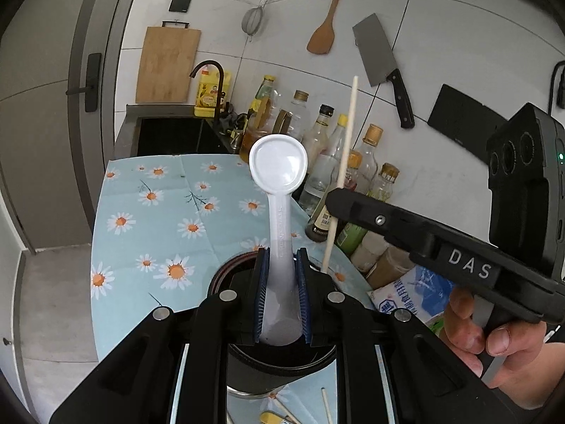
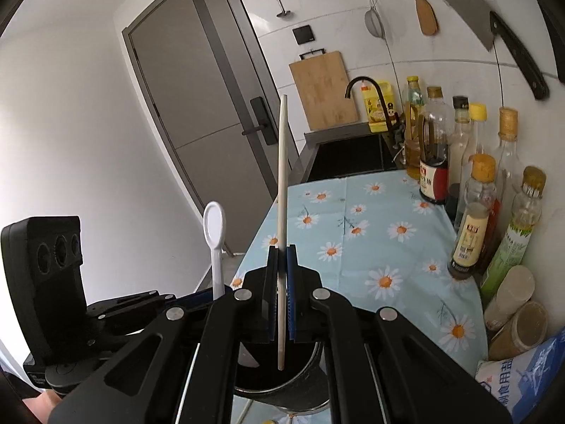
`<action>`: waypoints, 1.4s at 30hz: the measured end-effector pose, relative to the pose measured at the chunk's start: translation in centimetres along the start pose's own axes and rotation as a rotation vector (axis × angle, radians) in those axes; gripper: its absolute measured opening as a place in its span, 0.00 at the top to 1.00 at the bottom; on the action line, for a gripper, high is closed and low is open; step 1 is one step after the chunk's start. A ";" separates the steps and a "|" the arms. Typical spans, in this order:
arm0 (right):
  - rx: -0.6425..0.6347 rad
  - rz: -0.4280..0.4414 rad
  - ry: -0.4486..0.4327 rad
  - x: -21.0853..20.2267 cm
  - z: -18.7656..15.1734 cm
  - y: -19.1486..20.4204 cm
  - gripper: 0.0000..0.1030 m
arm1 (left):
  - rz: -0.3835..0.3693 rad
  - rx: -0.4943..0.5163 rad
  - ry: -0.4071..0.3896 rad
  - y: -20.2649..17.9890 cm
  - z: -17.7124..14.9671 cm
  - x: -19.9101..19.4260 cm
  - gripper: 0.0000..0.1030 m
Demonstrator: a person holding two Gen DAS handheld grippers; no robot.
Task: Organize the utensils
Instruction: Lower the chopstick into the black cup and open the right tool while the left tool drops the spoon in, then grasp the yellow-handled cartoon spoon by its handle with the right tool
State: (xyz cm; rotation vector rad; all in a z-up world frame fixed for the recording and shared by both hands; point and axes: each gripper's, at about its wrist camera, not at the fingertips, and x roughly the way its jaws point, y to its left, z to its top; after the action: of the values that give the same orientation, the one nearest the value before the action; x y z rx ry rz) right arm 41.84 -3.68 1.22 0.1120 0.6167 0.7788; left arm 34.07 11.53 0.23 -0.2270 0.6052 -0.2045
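Tongs, left (image 1: 280, 296), grip a white spoon (image 1: 279, 176) upright over the black holder (image 1: 282, 360); right tongs (image 2: 281, 293) clamp a chopstick (image 2: 282, 176), tip inside the holder on the worktop (image 2: 370, 219).

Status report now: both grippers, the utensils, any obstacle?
Left gripper shut on white plastic spoon. Right gripper shut on pale wooden chopstick. Both above dark round holder. Nothing in the way.

Left tool (image 1: 280, 293) clamps white spoon (image 1: 280, 190) handle over dark holder (image 1: 279, 360).
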 end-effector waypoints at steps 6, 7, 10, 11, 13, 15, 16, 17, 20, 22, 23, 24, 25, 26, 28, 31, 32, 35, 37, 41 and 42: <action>0.013 0.001 0.044 0.9 -1.2 -0.3 0.94 | 0.013 -0.003 0.006 0.1 -1.3 0.5 0.85; 0.013 0.001 0.049 1.0 -1.4 -0.3 0.94 | 0.012 -0.009 0.010 0.2 -1.4 0.6 0.85; 0.003 0.008 0.056 1.0 -1.9 0.1 0.94 | 0.010 -0.011 0.026 0.2 -1.8 0.8 0.85; 0.003 0.008 0.055 1.0 -1.9 0.2 0.94 | 0.020 -0.010 0.030 0.2 -1.9 0.8 0.85; 0.013 0.018 0.060 0.8 -2.0 0.3 0.93 | 0.029 -0.023 0.035 0.3 -2.1 0.8 0.84; 0.029 0.028 0.064 0.6 -1.9 0.3 0.86 | 0.030 -0.033 0.031 0.3 -2.2 0.5 0.84; 0.045 0.038 0.060 0.2 -1.9 0.2 0.82 | 0.035 -0.033 0.028 0.3 -2.3 0.4 0.84; 0.061 0.049 0.055 0.0 -1.7 0.0 0.81 | 0.035 -0.037 0.024 0.3 -2.3 0.2 0.84; 0.096 0.067 0.047 -0.9 -1.4 -0.3 0.80 | 0.046 -0.050 0.020 0.5 -2.1 -0.2 0.84; 0.106 0.068 0.041 -1.4 -1.3 -0.5 0.80 | 0.050 -0.056 0.021 0.6 -2.1 -0.4 0.84; 0.113 0.070 0.037 -1.8 -1.2 -0.6 0.80 | 0.056 -0.056 0.021 0.6 -2.0 -0.5 0.84; 0.118 0.075 0.035 -2.0 -1.2 -0.6 0.80 | 0.060 -0.057 0.018 0.6 -2.1 -0.7 0.84; 0.118 0.075 0.035 -2.3 -1.2 -0.6 0.80 | 0.068 -0.060 0.013 0.5 -2.1 -0.9 0.84; 0.117 0.072 0.034 -2.6 -1.2 -0.7 0.80 | 0.073 -0.066 0.010 0.6 -2.1 -1.1 0.83; 0.114 0.072 0.036 -3.0 -1.2 -0.7 0.80 | 0.059 -0.079 0.018 0.6 -2.1 -1.2 0.78; 0.112 0.075 0.053 -3.5 -1.3 -0.9 0.80 | 0.061 -0.074 0.019 0.3 -2.2 -1.8 0.78; 0.109 0.075 0.059 -3.6 -1.3 -0.9 0.80 | 0.061 -0.075 0.020 0.2 -2.3 -2.0 0.78; 0.065 0.072 0.069 -4.7 -1.4 -0.6 0.80 | 0.060 -0.073 0.023 0.0 -2.5 -2.8 0.78; 0.024 0.072 0.078 -5.6 -1.6 -0.2 0.80 | 0.053 -0.074 0.032 -0.2 -2.7 -3.5 0.78; -0.078 0.069 0.126 -6.8 -2.2 0.8 0.75 | 0.035 -0.105 0.054 -0.3 -3.5 -4.5 0.78; -0.107 0.064 0.143 -7.0 -2.6 1.1 0.75 | 0.036 -0.109 0.060 -0.2 -3.7 -4.7 0.78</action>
State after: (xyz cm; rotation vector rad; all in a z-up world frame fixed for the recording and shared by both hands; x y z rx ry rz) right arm 35.90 -8.09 2.84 -0.0224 0.7076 0.8857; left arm 28.15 11.94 -0.12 -0.3160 0.6799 -0.1440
